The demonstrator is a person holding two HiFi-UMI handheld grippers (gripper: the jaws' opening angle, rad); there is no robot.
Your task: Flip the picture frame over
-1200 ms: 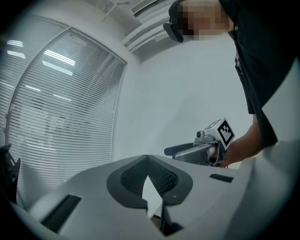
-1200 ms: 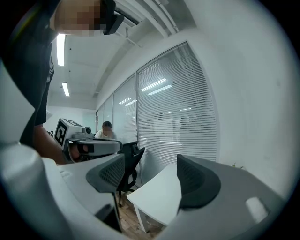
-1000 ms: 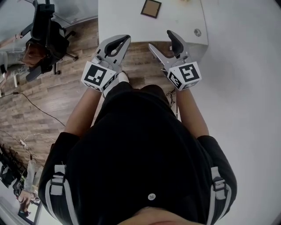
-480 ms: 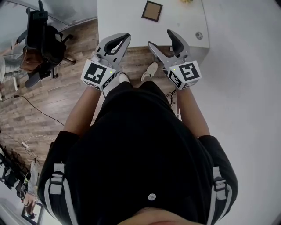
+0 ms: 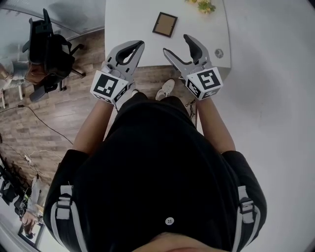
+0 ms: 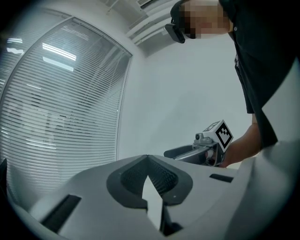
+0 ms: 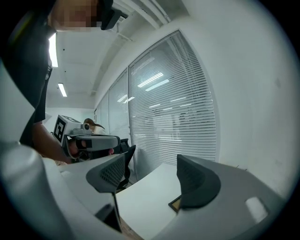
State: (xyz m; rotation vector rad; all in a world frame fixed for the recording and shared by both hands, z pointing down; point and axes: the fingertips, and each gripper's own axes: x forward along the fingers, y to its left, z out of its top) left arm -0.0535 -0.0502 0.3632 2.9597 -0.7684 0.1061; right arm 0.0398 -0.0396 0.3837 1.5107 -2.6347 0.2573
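A small dark-edged picture frame (image 5: 165,24) with a tan middle lies flat on the white table (image 5: 128,19), ahead of both grippers. My left gripper (image 5: 139,45) is shut with nothing in it, held in the air just short of the table's near edge; its jaws meet in the left gripper view (image 6: 148,160). My right gripper (image 5: 178,45) stands open and holds nothing, also short of the frame. In the right gripper view (image 7: 150,180) the picture frame (image 7: 174,203) shows only as a corner behind the right-hand jaw.
A yellow-green plant (image 5: 204,6) stands at the table's far side and a round metal fitting (image 5: 219,52) sits near its right front corner. A black office chair (image 5: 49,47) stands on the wooden floor (image 5: 54,113) at left. A white wall (image 5: 275,74) runs along the right.
The table and frame have come nearer in the head view, and the plant has come into sight. Both grippers keep their pose: left shut, right open.
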